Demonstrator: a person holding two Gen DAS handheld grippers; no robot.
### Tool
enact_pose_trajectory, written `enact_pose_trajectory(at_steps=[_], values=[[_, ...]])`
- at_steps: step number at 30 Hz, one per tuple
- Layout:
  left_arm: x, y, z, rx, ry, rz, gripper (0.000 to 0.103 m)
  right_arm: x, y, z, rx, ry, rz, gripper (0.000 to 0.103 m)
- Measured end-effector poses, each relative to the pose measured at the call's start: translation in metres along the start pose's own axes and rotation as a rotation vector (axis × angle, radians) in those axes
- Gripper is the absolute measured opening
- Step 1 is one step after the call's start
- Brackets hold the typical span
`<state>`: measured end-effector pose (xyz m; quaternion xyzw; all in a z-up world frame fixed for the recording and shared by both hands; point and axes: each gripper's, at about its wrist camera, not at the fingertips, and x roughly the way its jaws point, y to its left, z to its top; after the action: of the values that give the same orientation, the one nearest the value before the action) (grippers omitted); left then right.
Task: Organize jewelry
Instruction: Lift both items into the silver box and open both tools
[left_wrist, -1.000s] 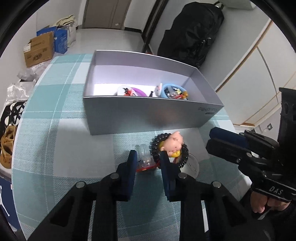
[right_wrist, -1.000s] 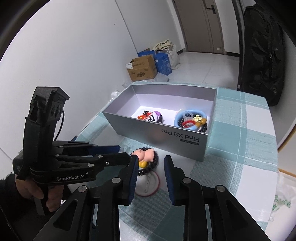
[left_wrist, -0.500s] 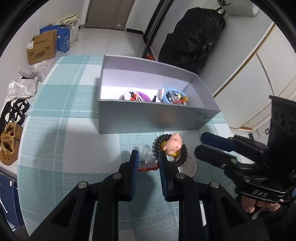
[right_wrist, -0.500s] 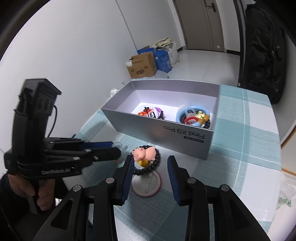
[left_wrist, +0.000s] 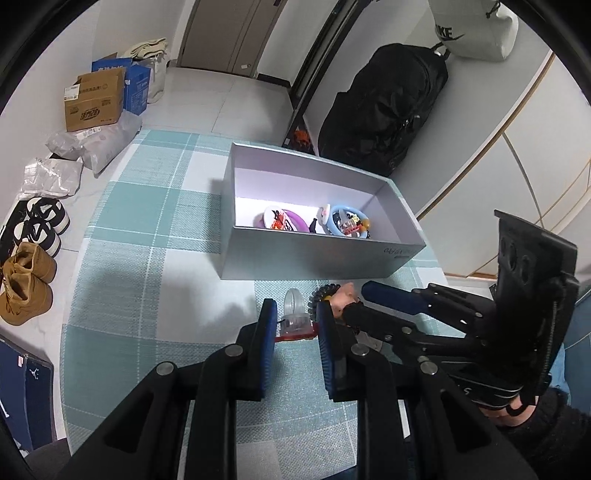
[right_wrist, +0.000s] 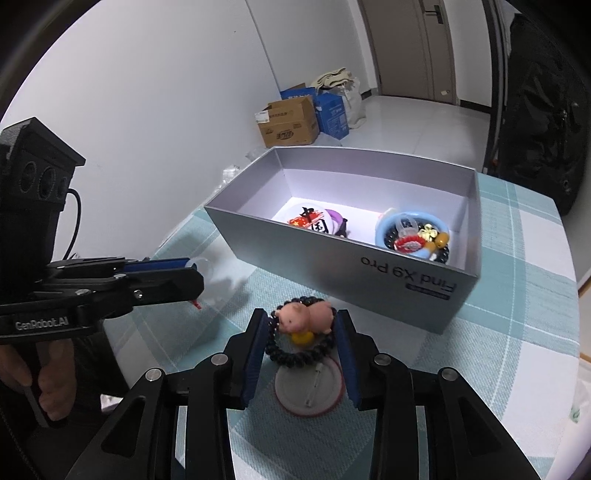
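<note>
A black bead bracelet with a pink pig charm lies on the checked tablecloth, partly over a round white pin badge. My right gripper is open, its fingers on either side of the bracelet. My left gripper is open around a clear ring with a red base; it also shows in the right wrist view. The right gripper reaches in over the bracelet in the left wrist view. The grey box behind holds a printed badge and a blue bangle with beads.
The box sits mid-table, just beyond both grippers. The table edge runs close on the right. Cardboard boxes, bags and shoes lie on the floor at the left. A black backpack leans on the far wall.
Both grippers have pulled back and risen a little. The right gripper has opened wider and moved over the pig bracelet, which now sits between its fingers. The left gripper stays around the clear ring.
</note>
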<state>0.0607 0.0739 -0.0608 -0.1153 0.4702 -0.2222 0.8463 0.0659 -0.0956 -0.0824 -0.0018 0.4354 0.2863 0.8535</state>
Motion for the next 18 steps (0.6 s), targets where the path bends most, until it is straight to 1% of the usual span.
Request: enact_pose_trajectory(at_steps=[5, 14, 17, 18], values=[[-0.0044, 0.0043, 0.0001, -0.013, -0.011, -0.009, 0.017, 0.007, 0.0019, -0.0001, -0.014, 0.012, -0.015, 0.036], [-0.0068, 0.0065, 0.0003, -0.017, -0.017, -0.016, 0.017, 0.0106, 0.0077, 0.0018, -0.067, 0.008, -0.057, 0.036], [-0.0074, 0.0064, 0.0006, -0.018, -0.023, -0.013, 0.017, 0.0114, 0.0098, 0.0016, -0.082, 0.006, -0.065, 0.034], [-0.0077, 0.0065, 0.0007, -0.02, -0.024, -0.013, 0.017, 0.0109, 0.0098, 0.0019, -0.083, 0.004, -0.064, 0.031]])
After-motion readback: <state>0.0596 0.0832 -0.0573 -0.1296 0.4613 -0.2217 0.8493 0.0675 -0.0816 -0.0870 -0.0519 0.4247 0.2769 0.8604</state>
